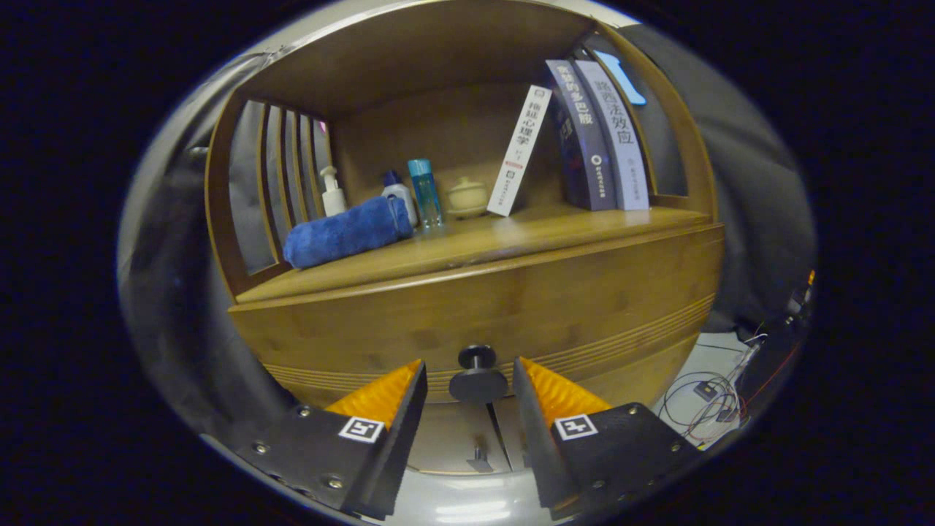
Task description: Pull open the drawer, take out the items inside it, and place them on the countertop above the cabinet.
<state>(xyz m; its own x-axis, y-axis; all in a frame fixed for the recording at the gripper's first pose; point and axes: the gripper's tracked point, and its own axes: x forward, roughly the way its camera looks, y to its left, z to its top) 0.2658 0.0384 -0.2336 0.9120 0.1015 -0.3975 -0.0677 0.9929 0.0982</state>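
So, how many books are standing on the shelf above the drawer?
3. A white book leans alone beside the small lidded pot. A dark book and a pale purple book stand together against the shelf's side. The open tongs flank the drawer knob.

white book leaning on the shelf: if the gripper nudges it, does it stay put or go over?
Likely tips: the white book stands tilted, apparently propped on the dark book beside it. It looks thin, so probably light and quick to slide at the base. The gripper is open around the drawer knob, well below it.
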